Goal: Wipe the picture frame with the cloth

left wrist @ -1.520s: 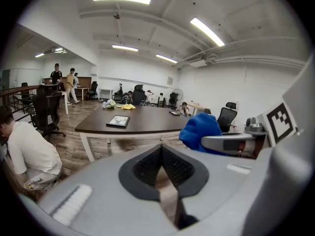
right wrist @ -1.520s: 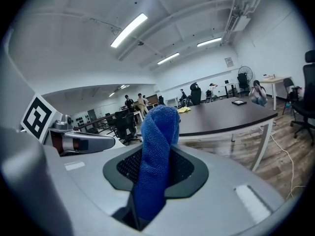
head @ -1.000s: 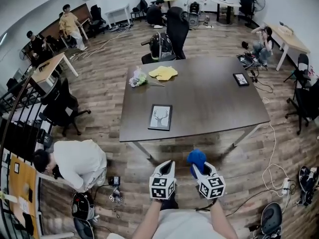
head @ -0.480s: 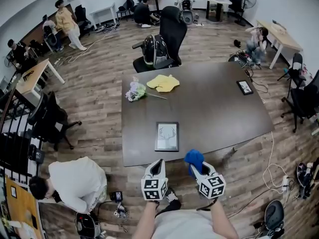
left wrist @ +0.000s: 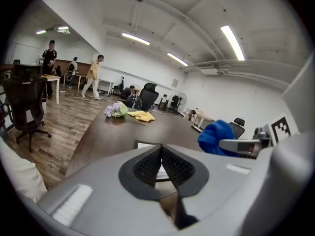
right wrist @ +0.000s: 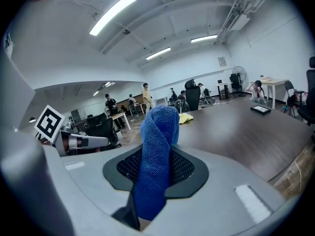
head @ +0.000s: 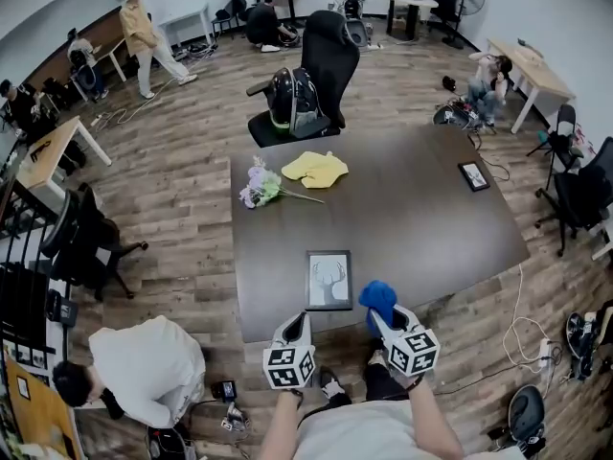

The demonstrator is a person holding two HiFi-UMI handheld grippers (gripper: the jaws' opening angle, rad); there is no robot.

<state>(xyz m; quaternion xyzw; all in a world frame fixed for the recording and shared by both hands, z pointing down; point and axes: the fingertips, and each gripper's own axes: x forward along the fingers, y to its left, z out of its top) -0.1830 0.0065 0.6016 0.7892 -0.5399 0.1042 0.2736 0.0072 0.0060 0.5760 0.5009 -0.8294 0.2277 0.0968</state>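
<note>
The picture frame [head: 329, 280], dark-edged with a deer drawing, lies flat on the dark table [head: 412, 228] near its front edge. My left gripper [head: 297, 324] hovers just short of that edge, left of the frame, shut with nothing in it. In the left gripper view its jaws [left wrist: 161, 162] meet, and the frame [left wrist: 146, 145] shows just beyond them. My right gripper [head: 383, 320] is shut on a blue cloth [head: 377, 299], which hangs over the table edge right of the frame. The cloth [right wrist: 158, 151] stands bunched between the pads in the right gripper view.
A yellow cloth [head: 314, 168] and a flower bunch [head: 259, 187] lie at the table's far left, and a small dark frame [head: 473, 175] at the far right. A black office chair [head: 316, 75] stands behind. A person [head: 144, 353] crouches on the floor at the left.
Both grippers and the head view have come forward to the table. The picture frame, earlier well ahead, now lies just beyond the fingertips. The cloth stays gripped.
</note>
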